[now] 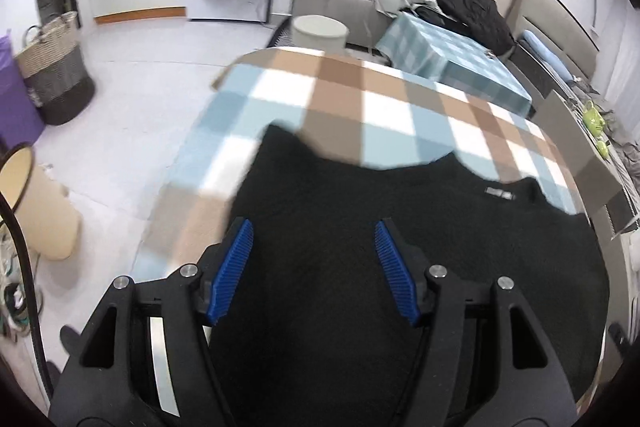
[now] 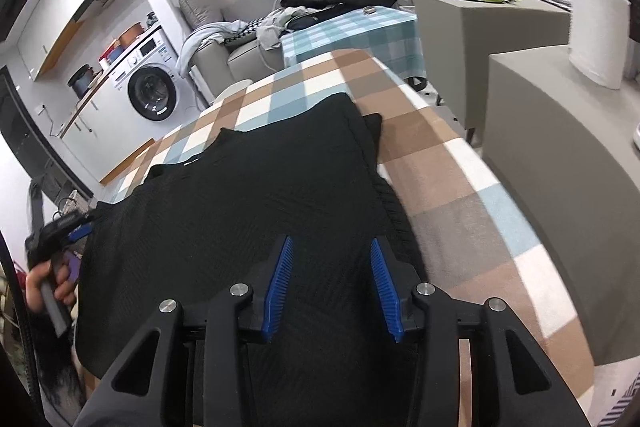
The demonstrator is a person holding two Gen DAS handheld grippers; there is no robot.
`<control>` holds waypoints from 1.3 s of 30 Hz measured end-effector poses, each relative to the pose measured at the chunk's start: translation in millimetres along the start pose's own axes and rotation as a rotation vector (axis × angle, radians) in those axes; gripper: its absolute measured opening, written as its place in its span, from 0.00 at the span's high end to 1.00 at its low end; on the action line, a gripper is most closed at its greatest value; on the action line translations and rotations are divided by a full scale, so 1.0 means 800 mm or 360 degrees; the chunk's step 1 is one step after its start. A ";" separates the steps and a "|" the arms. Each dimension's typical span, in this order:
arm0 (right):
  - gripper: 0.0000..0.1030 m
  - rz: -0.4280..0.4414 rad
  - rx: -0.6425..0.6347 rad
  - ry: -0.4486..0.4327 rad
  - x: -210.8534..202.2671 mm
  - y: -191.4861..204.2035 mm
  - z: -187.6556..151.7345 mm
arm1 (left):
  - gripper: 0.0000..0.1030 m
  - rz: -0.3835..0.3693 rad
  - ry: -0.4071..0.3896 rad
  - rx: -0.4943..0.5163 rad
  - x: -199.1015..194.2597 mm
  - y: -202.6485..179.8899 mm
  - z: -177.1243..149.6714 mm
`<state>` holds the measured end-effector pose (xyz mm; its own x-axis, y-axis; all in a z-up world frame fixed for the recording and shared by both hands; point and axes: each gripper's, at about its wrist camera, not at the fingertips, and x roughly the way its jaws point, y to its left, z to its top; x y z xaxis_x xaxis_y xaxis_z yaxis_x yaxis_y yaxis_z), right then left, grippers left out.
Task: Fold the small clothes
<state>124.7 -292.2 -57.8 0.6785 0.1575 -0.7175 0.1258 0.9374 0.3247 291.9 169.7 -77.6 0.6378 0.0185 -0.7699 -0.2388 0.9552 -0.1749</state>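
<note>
I hold both grippers, left and right, jaws wide, over the black sweater; bare checked desk runs to its right edge.

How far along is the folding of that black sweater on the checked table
Early stage. Done: the black sweater lies spread on the checked tablecloth, and its far side looks turned in, with a sleeve edge showing beneath. In hand: nothing; the left gripper and right gripper are open above the fabric. Left: the near side fold and the final folds.
</note>
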 end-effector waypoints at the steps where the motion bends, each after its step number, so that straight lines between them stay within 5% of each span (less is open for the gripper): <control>1: 0.60 0.0019 -0.0011 0.0008 0.003 0.005 0.001 | 0.41 0.0005 0.0001 -0.0022 -0.011 0.011 -0.012; 7: 0.60 0.0132 -0.0113 0.0067 0.020 0.036 0.002 | 0.41 0.0061 0.0068 -0.0108 -0.067 0.064 -0.105; 11: 0.59 0.0200 -0.0163 0.0120 0.031 0.059 -0.004 | 0.41 -0.0021 0.0152 -0.0205 -0.087 0.087 -0.160; 15: 0.59 0.0258 -0.0223 0.0152 0.038 0.082 -0.010 | 0.41 -0.0005 0.0109 -0.0197 -0.102 0.085 -0.184; 16: 0.59 0.0267 -0.0237 0.0158 0.039 0.086 -0.011 | 0.45 -0.0005 0.0103 -0.0202 -0.103 0.084 -0.187; 19: 0.59 0.0292 -0.0267 0.0167 0.042 0.098 -0.014 | 0.87 0.0005 0.0077 -0.0147 -0.104 0.074 -0.195; 22: 0.59 0.0302 -0.0286 0.0173 0.042 0.105 -0.018 | 0.96 0.0026 0.0016 -0.0111 -0.112 0.062 -0.192; 27: 0.59 0.0287 -0.0291 0.0170 0.040 0.105 -0.018 | 0.97 0.0021 -0.0110 -0.0118 -0.150 0.064 -0.187; 31: 0.59 0.0272 -0.0271 0.0188 0.045 0.101 -0.018 | 0.97 0.0053 0.0008 -0.0142 -0.140 0.069 -0.192; 33: 0.59 0.0279 -0.0266 0.0197 0.045 0.101 -0.019 | 0.92 0.0065 0.0066 -0.0179 -0.139 0.074 -0.195; 39: 0.59 0.0336 -0.0284 0.0203 0.036 0.105 -0.024 | 0.63 -0.0147 0.0044 -0.0361 -0.177 0.097 -0.226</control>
<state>140.8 -203.2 -63.5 0.5785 0.3819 -0.7208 -0.1452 0.9177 0.3697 50.6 188.2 -92.8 0.6450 -0.0772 -0.7603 -0.3403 0.8618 -0.3762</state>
